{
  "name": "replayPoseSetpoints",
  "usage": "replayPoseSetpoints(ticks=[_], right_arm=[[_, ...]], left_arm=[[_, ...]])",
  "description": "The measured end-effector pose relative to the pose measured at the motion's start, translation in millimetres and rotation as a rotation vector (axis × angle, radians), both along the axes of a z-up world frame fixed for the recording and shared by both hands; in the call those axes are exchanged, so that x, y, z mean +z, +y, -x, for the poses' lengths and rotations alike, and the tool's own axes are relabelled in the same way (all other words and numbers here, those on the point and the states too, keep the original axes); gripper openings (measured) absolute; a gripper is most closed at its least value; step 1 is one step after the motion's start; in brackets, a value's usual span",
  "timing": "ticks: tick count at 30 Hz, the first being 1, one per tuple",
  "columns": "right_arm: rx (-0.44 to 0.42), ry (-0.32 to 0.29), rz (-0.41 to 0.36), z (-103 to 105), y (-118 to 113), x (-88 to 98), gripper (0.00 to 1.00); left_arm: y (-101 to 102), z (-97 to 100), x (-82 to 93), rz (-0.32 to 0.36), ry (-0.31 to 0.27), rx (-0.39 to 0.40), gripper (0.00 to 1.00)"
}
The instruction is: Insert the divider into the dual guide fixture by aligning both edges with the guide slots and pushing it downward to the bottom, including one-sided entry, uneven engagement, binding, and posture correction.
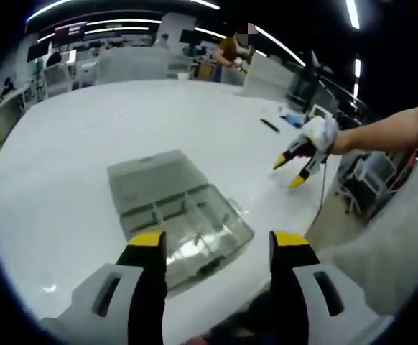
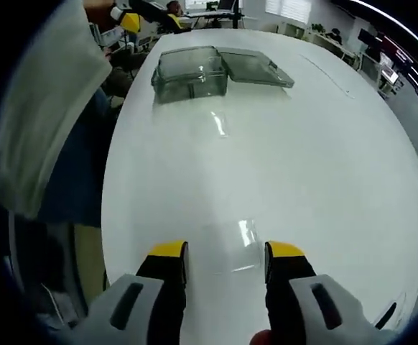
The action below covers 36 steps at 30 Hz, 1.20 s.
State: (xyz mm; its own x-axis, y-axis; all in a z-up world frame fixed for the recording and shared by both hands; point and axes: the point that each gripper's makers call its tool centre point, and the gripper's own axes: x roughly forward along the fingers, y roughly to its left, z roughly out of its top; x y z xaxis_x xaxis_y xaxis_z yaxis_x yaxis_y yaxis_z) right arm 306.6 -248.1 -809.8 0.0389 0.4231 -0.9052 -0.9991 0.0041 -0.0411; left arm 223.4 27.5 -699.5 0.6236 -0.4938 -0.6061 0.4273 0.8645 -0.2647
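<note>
In the left gripper view, the left tool [image 1: 218, 248] is hanging over the near edge of the white worktop [image 1: 65, 180] with its yellow-tipped jaws standing wide apart and nothing between them. Just beyond the jaws a clear plastic compartment box [image 1: 187, 226] is lying on the worktop with its lid [image 1: 148, 180] folded back flat behind it; this looks to be the guide fixture, though its slots are too faint to make out. Off to the right, the right tool [image 1: 295, 169] is reaching in over the worktop on the person's arm, jaws parted and carrying nothing. In the right gripper view, the right tool [image 2: 225, 259] is pointing along the worktop [image 2: 324, 165] with its jaws open and empty, and two small clear plastic pieces are lying flat on the surface: one just ahead of the jaws [image 2: 246, 231] and another further on [image 2: 219, 123], between the tool and the open box [image 2: 189, 72]. Either could be the divider; I cannot tell which. Judging from this, the task is barely starting: no divider is being held, none is visibly standing in the box, and pick-up, alignment of both edges and the push down all appear to be still ahead.
</note>
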Motion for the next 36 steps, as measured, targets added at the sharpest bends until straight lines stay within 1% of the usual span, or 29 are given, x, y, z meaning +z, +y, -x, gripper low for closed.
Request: replayPoseSetpoints(ticks=[6, 13, 22, 26, 36], right_arm=[[0.042, -0.011, 0.016, -2.6, 0.5, -2.6, 0.38], [0.088, -0.008, 0.035, -3.4, 0.7, -5.4, 0.36], [0.125, -0.007, 0.06, -4.4, -0.6, -10.8, 0.35], [0.129, -0.006, 0.06, -4.3, 0.2, -9.6, 0.35], [0.159, 0.024, 0.081, -0.4, 0.3, -11.2, 0.31]], left_arm=[[-1.0, 3.9, -0.2, -0.002, 0.001, 0.015, 0.55], [-2.9, 6.8, -0.1, -0.003, -0.001, 0.029, 0.55], [-4.7, 9.3, 0.5, -0.004, -0.003, 0.041, 0.55], [-4.4, 10.8, 0.3, -0.005, -0.004, 0.049, 0.55], [-2.9, 12.9, 0.5, -0.006, -0.005, 0.058, 0.55]])
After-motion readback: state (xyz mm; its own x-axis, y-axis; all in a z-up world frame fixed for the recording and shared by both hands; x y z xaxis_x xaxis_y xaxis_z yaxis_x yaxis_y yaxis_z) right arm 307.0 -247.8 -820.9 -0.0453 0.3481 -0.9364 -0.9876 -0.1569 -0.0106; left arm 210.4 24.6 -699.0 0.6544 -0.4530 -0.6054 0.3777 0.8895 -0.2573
